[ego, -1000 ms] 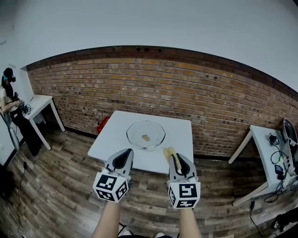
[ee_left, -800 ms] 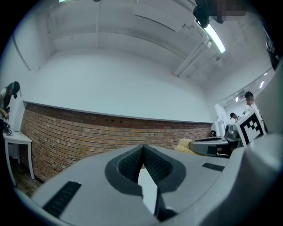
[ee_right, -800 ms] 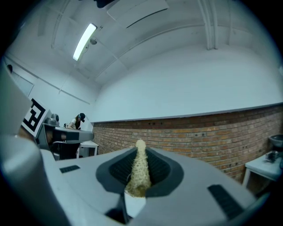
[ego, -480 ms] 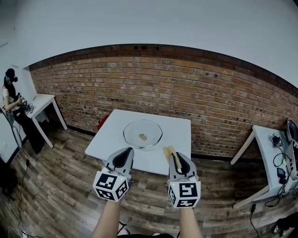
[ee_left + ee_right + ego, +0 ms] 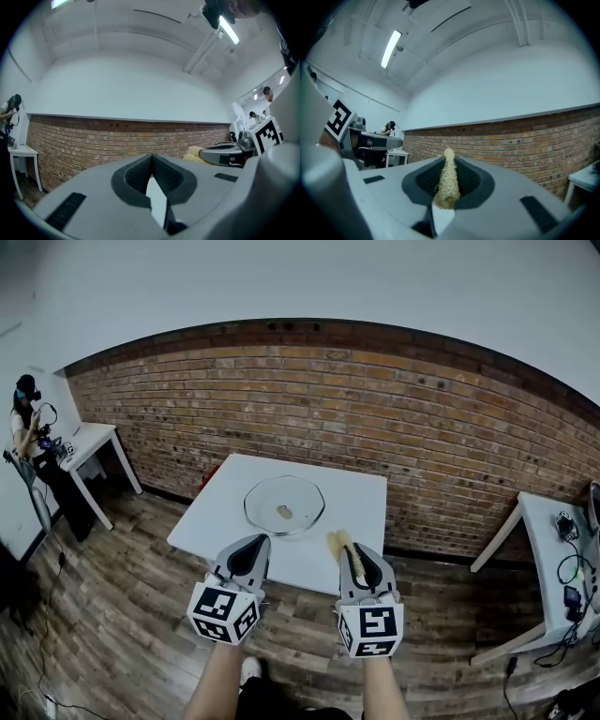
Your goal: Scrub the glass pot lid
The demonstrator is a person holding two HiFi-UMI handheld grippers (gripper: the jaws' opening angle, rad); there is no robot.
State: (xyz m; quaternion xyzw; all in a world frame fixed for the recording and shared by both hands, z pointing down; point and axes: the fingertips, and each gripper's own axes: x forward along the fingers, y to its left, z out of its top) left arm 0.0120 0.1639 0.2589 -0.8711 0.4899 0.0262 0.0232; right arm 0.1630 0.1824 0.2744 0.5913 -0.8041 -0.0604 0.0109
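Lid (image 5: 284, 505): glass, lying flat near the middle of the white table (image 5: 361, 512), with a small tan spot at its centre.
Left gripper (image 5: 255, 546): jaws closed together, nothing between them.
Right gripper (image 5: 351, 557): jaws clamped on a yellowish scrubber (image 5: 336, 542), its end sticking out past the tips.
Both grippers are side by side at the table's near edge, apart from the lid.

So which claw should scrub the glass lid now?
Right, probably. The right claw is shut on the yellow scrubber, while the left claw is shut on nothing. The glass lid lies on the white table ahead of both.
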